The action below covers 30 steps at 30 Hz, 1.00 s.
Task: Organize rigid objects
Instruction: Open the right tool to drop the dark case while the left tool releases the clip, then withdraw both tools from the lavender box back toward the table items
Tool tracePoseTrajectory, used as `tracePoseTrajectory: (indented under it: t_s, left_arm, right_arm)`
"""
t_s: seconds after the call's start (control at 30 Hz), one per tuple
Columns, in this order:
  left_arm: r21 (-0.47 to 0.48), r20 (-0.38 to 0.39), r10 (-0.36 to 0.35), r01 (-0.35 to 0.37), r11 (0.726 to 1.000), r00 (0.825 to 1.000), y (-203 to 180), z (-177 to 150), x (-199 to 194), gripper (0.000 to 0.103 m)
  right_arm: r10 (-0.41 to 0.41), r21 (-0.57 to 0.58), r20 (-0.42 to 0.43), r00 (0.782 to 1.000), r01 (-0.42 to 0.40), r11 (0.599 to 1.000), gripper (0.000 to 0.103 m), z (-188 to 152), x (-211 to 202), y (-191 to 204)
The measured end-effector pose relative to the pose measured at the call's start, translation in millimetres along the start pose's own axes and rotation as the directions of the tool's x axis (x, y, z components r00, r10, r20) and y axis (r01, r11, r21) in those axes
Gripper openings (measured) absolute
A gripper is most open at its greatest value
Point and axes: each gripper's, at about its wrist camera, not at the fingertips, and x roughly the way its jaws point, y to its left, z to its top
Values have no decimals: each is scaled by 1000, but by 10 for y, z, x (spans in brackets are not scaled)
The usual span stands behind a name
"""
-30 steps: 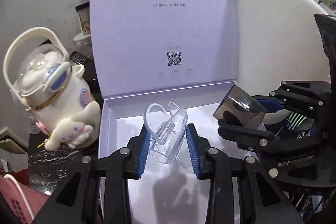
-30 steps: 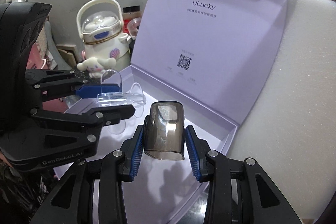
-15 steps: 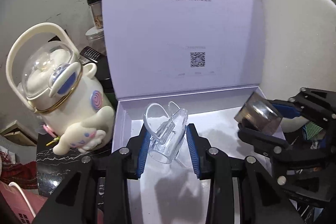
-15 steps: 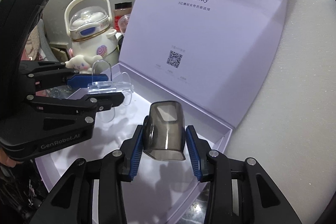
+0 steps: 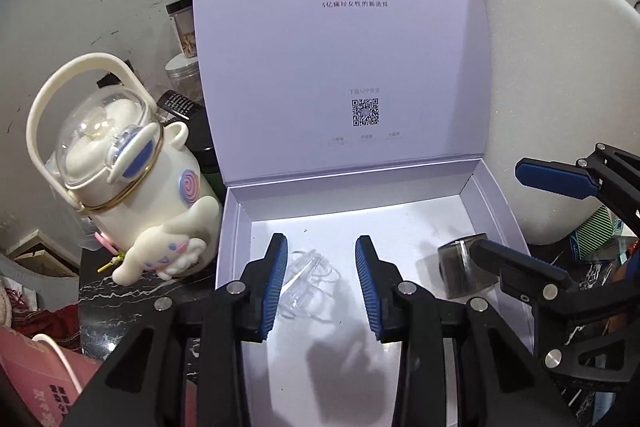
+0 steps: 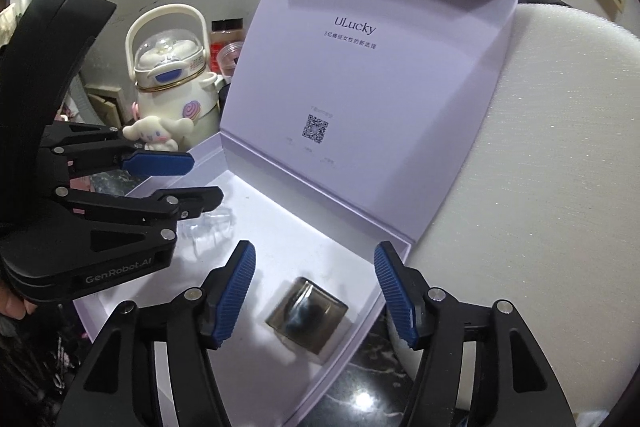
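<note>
Open pale-lilac cardboard gift box (image 5: 496, 203) on a black marbled tabletop (image 5: 108, 299), lid upright; inside the lid, "ULucky", a line of Chinese characters and a QR code. Left gripper (image 5: 321, 281): jaws parted, pads clear of the clear plastic clip-like piece (image 5: 304, 279) lying on the box floor between them, perhaps brushing the left pad. Right gripper (image 6: 315, 297): jaws have just been opening and stand released; the smoky-grey translucent plastic cap (image 6: 307, 311) rests on the box floor between them, near its right wall. The left gripper body reads "GenRobot.AI". Far left, a cream cartoon-dog bottle (image 5: 132, 163).
</note>
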Motion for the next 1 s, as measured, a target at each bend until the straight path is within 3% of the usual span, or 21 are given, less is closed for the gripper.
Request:
tracePoseTrajectory:
  t_s: [0.43, 1.0]
  left_arm:
    - [24, 86, 12, -14, 1000, 996, -176, -4, -533, 35]
    - [9, 179, 23, -25, 1000, 984, -237, -16, -1094, 35]
  right_arm:
    - [-30, 12, 55, 998, 29, 999, 62, 40, -299, 10]
    - [-80, 27, 167, 983, 77, 997, 62, 3, -1041, 79]
